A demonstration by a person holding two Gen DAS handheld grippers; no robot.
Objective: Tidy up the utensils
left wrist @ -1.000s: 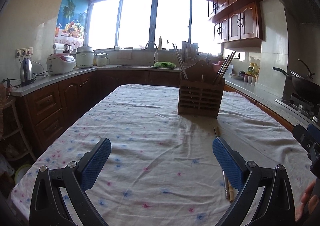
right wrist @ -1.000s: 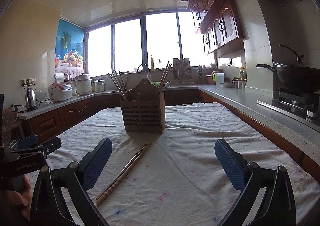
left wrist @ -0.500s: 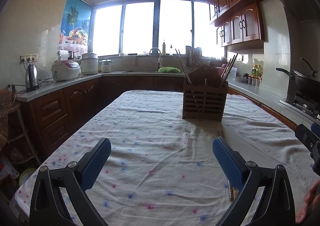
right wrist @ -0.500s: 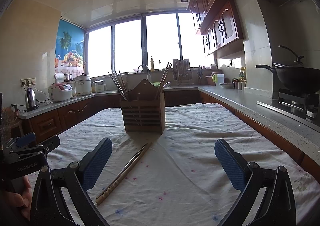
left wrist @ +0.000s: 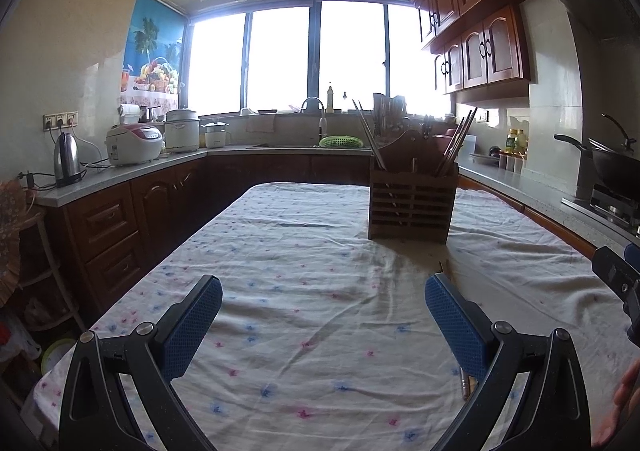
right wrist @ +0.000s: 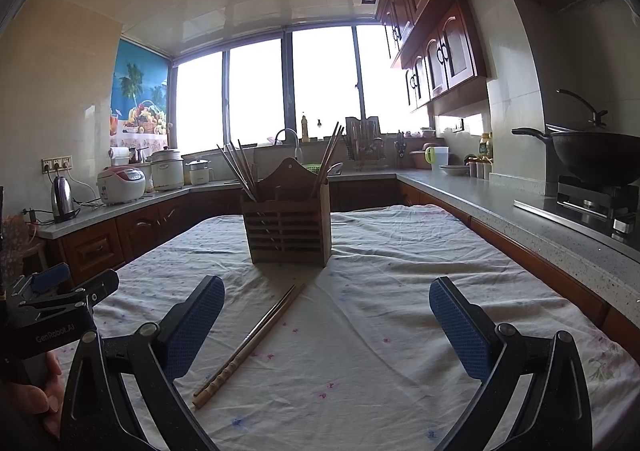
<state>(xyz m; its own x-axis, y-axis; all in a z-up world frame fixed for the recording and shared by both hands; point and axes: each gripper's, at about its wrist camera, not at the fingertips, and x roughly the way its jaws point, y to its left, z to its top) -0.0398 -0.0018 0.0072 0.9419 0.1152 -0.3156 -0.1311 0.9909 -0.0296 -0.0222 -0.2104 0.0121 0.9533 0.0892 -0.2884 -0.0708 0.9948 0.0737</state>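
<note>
while spread, both claws (left wrist: 323, 317) (right wrist: 327, 321) above tablecloth (right wrist: 380, 251)

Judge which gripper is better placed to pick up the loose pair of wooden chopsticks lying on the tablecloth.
Right, probably. The right gripper is open with the pair of wooden chopsticks lying between its fingers, ahead of the slatted wooden holder. In the left gripper view they sit mostly hidden behind its right finger.
</note>
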